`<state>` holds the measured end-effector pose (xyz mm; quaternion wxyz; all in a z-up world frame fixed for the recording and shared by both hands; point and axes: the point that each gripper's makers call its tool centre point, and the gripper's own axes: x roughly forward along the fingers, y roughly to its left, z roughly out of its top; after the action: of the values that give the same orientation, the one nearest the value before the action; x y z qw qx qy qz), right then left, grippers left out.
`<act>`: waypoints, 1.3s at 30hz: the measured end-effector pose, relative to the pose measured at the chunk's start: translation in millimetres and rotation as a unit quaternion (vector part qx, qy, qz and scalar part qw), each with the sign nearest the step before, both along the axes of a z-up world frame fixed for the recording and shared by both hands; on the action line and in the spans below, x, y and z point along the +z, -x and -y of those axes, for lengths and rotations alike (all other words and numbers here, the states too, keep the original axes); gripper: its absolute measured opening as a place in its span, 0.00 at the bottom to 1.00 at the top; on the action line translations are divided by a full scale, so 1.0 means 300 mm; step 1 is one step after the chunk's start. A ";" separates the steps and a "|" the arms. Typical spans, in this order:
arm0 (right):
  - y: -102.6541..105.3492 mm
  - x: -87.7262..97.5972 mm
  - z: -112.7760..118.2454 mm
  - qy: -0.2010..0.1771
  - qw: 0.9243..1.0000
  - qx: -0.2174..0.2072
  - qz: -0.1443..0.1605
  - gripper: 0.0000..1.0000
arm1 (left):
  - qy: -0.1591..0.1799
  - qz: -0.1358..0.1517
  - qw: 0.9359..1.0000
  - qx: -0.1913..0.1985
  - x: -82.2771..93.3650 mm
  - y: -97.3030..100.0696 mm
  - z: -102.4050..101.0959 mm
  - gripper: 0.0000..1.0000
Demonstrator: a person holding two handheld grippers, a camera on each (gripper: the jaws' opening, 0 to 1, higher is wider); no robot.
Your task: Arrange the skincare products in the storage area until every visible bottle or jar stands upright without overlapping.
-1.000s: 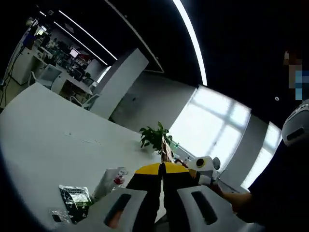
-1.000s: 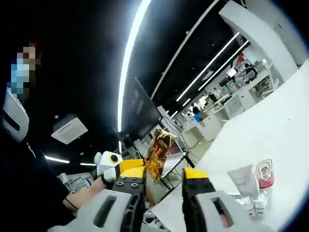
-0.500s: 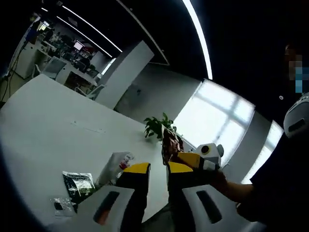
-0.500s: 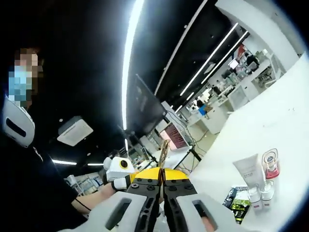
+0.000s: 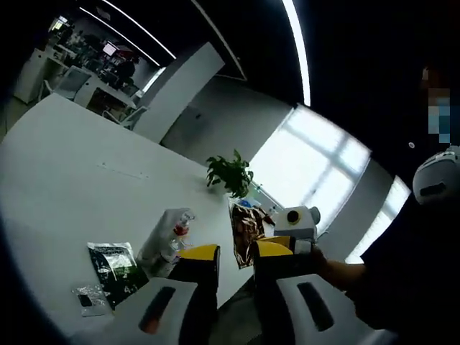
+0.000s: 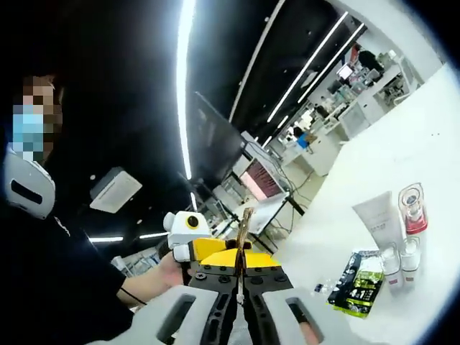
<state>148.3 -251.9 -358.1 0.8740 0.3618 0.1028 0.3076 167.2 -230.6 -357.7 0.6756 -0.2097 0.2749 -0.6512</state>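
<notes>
The right gripper [image 6: 239, 267] is clamped on a shiny foil sachet [image 6: 245, 224], held off the edge of the white table [image 5: 65, 180]. The left gripper [image 5: 233, 256] stands slightly parted, holding nothing, just beside that sachet. The tube [image 6: 377, 218] and pump bottle [image 6: 412, 208] stand upright together on the table beside a green packet [image 6: 357, 275].

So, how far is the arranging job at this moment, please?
Done: a white tube and a red-capped bottle stand upright together on the white table. In hand: the right gripper is shut on a shiny brown sachet, held off the table; the left gripper is open. Left: a green packet lies flat.
</notes>
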 end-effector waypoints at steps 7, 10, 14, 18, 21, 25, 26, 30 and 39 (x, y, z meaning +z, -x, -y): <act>-0.020 -0.027 -0.022 -0.010 1.000 0.007 -0.011 0.00 | -0.014 -0.015 1.000 -0.004 -0.029 -0.011 -0.022 0.05; -0.026 -0.040 -0.028 -0.005 1.000 0.006 -0.015 0.00 | -0.024 -0.019 1.000 -0.006 -0.046 -0.018 -0.026 0.01; -0.025 -0.070 -0.023 0.029 1.000 0.002 -0.008 0.00 | -0.032 -0.010 0.999 0.000 -0.067 -0.036 -0.029 0.00; -0.021 -0.105 -0.002 0.054 0.998 -0.016 0.002 0.32 | -0.048 -0.030 0.998 0.015 -0.133 -0.074 -0.039 0.00; -0.015 -0.150 0.034 0.094 0.995 -0.035 -0.002 0.51 | -0.056 -0.056 0.996 0.027 -0.209 -0.122 -0.062 0.00; 0.000 -0.172 0.067 0.103 0.993 -0.049 -0.007 0.54 | -0.076 -0.100 0.991 0.056 -0.319 -0.196 -0.101 0.00; 0.000 -0.172 0.072 0.107 0.993 -0.051 -0.005 0.56 | -0.074 -0.100 0.990 0.058 -0.331 -0.209 -0.106 0.00; 0.010 -0.190 0.095 0.157 0.986 -0.052 0.001 0.66 | -0.083 -0.118 0.986 0.084 -0.389 -0.271 -0.126 0.00; 0.007 -0.244 0.122 0.196 0.979 -0.051 -0.017 0.83 | -0.114 -0.131 0.978 0.117 -0.491 -0.389 -0.147 0.00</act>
<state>146.2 -288.3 -431.4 0.9407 0.1934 0.1573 0.2302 283.8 -186.6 -505.0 0.7249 -0.2452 0.4069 -0.4988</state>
